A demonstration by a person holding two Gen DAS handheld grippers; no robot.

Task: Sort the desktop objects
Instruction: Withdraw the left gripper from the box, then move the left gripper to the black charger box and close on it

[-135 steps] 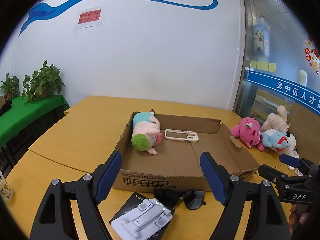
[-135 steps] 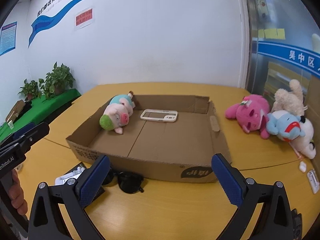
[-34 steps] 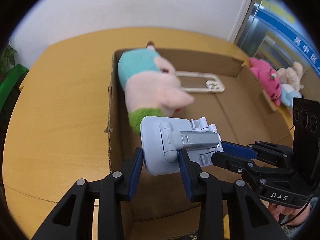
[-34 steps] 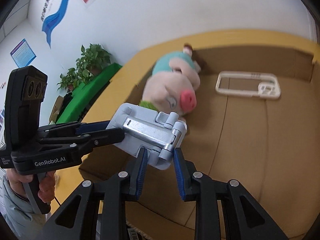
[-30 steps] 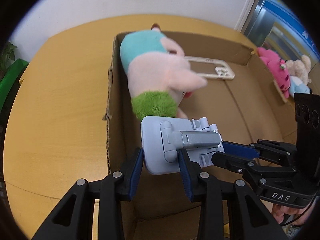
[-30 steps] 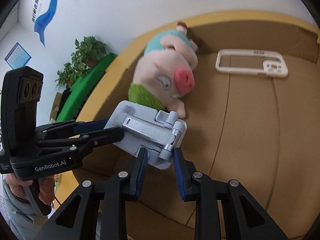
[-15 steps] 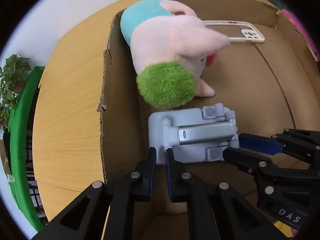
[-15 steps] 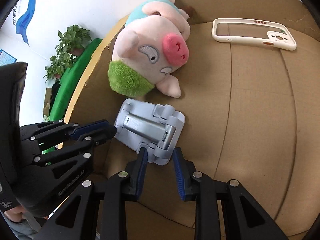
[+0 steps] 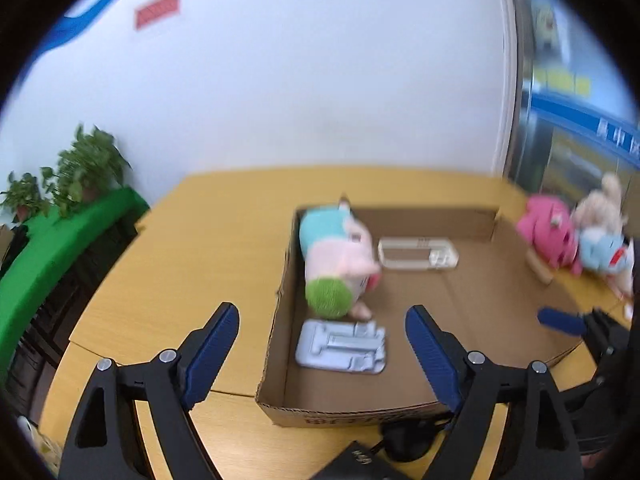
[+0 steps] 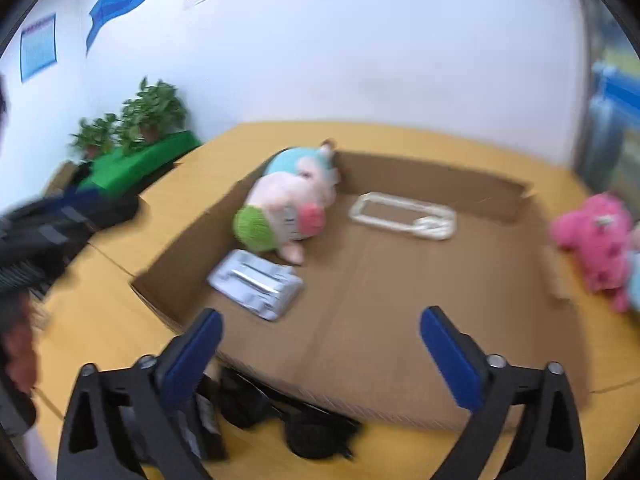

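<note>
Both grippers, left (image 9: 322,352) and right (image 10: 320,346), gape empty; black sunglasses (image 10: 296,420) look light, fragile, best pinched at the bridge.

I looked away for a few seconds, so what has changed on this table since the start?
The grey phone stand went from the table into the cardboard box, below the pig toy. Both grippers, left and right, let it go, opened and pulled back. Phone case, sunglasses and pink toy stayed put.
</note>
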